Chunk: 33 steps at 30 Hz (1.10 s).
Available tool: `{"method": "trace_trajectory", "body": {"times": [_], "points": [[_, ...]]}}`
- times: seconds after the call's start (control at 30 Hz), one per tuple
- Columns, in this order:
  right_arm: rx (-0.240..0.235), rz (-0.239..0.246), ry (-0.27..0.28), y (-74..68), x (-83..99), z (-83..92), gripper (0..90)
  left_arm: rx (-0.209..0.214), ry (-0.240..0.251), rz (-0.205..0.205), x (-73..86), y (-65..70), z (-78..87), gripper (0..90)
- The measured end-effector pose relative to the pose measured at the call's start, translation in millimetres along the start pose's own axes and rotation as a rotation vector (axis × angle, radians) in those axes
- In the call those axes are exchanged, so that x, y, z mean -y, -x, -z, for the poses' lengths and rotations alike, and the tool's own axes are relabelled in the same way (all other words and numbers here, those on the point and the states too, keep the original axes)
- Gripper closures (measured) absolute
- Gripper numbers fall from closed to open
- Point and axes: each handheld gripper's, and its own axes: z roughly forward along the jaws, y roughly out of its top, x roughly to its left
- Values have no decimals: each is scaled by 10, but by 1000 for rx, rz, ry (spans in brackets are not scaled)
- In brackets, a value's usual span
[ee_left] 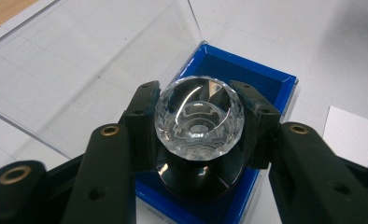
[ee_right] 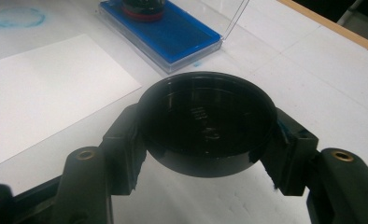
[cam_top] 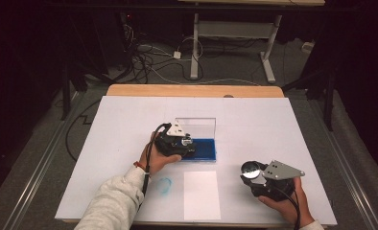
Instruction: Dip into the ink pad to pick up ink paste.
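Observation:
A stamp with a faceted clear crystal knob (ee_left: 199, 122) and a black base stands on the blue ink pad (ee_left: 247, 70) of an open case. My left gripper (ee_left: 198, 109) is shut on the knob, one pad on each side; in the high view this gripper (cam_top: 185, 143) sits over the ink pad (cam_top: 205, 149) near the table's middle. My right gripper (ee_right: 205, 128) is shut on a round black cap (ee_right: 205, 116), hollow side up, just above the white surface. In the high view it (cam_top: 251, 171) is at the front right.
The case's clear lid (cam_top: 199, 125) stands upright behind the pad. A white sheet of paper (cam_top: 202, 194) lies at the front centre, with a blue ink smudge (cam_top: 164, 185) to its left. A white board (cam_top: 273, 120) covers the wooden table (cam_top: 192, 90).

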Motion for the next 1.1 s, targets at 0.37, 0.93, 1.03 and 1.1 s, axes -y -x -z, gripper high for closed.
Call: {"method": "trace_trajectory", "body": {"times": [0.37,0.93,1.03,1.1], "points": [[0,2,-3,-4,-2,-2,390,-4,-49,5,-43,14,16,545],[2,1,0,-10,-3,5,390,-22,-81,-2,-83,32,17,546],[0,2,-1,-5,-2,2,390,-21,-79,-2,-82,29,16,546],[-1,4,-2,-7,-2,1,390,-19,-81,-3,-83,27,20,546]]}}
